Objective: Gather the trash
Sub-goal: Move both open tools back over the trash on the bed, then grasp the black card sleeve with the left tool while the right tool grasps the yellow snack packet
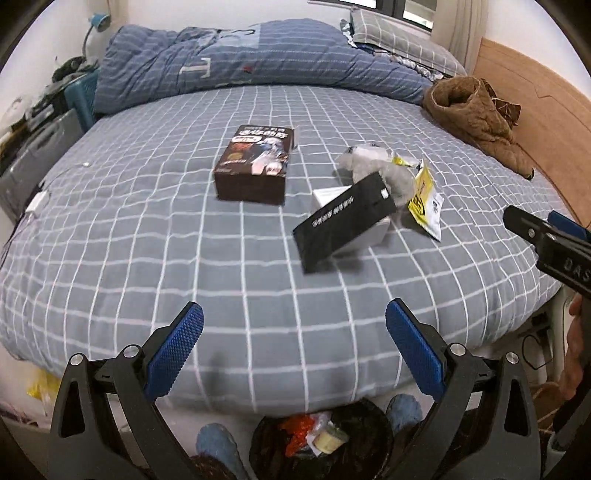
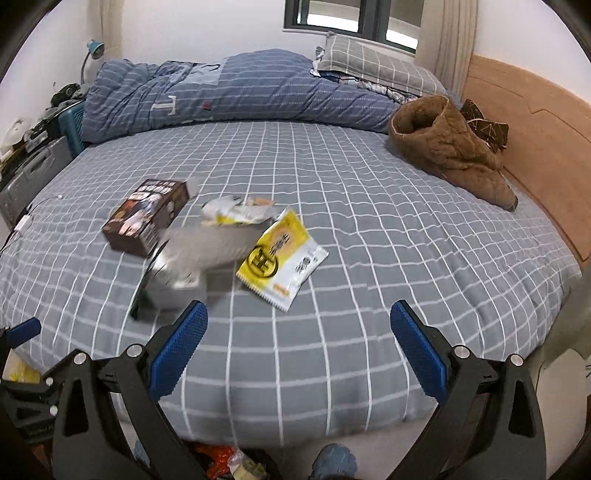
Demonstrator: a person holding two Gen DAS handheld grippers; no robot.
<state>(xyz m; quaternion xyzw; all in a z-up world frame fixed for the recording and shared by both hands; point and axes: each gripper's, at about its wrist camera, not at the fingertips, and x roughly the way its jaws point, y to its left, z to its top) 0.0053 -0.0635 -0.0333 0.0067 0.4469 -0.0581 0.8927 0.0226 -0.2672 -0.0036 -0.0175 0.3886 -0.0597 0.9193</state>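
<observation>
Left tool point(image 1: 294, 350) wide open, empty, right tool point(image 2: 299, 352) likewise.

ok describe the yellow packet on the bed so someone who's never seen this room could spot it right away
Start at the big bed with the grey, white-gridded sheet, and look at the small cluster of litter near its middle. The yellow packet lies flat at the edge of that cluster nearest the wooden headboard, beside a dark brown box and a black sleeve. It is the only flat, bright yellow-and-white foil pouch there.

Even, soft indoor light — heavy fisheye bending.
Black corners; grid lines bow outward; black box point(image 1: 343, 221) smeared by motion blur; window point(image 2: 351, 18) bright.
</observation>
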